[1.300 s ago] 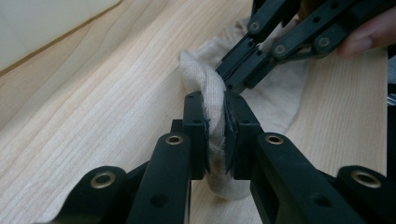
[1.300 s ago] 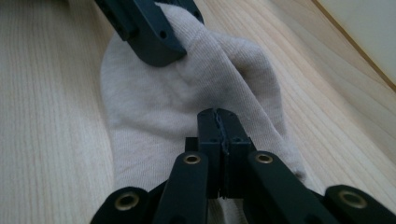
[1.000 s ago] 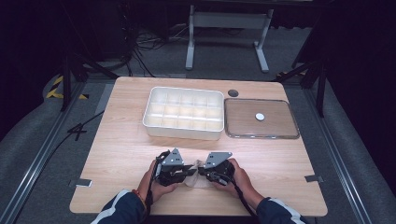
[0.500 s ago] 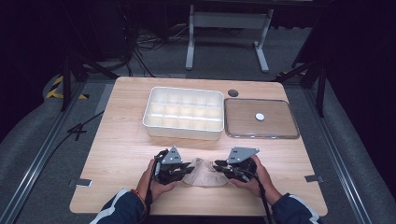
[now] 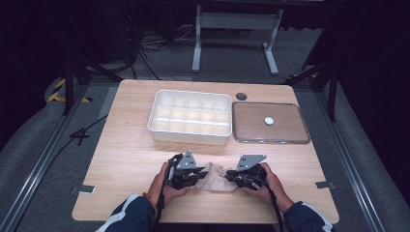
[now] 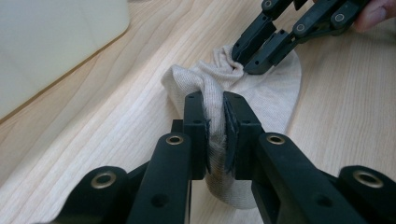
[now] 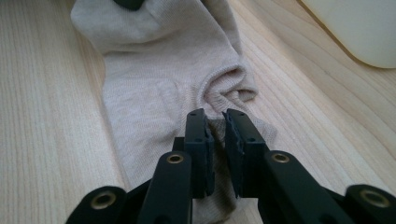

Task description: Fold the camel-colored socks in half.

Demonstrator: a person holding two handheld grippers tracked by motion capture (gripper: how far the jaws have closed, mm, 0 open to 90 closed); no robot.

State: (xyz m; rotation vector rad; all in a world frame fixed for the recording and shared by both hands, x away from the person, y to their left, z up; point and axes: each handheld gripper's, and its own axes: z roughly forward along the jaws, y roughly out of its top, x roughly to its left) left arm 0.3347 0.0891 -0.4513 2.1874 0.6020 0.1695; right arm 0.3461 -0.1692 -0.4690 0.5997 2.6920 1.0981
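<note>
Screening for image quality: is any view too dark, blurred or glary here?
High view: table evenly lit, surroundings nearly black, soft but readable. Left gripper view: sock sharp, nearest tool parts slightly soft. Right gripper view: sock weave crisp, white box blurred; no glare.

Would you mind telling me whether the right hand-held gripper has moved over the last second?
Yes. The right hand-held gripper has shifted right, now below the clear lid's left edge, stretching the sock.

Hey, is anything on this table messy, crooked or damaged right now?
Only the beige sock looks untidy: it lies bunched and creased on the table, pinched between the left gripper and right gripper. The compartment tray and clear lid sit square and intact.
</note>
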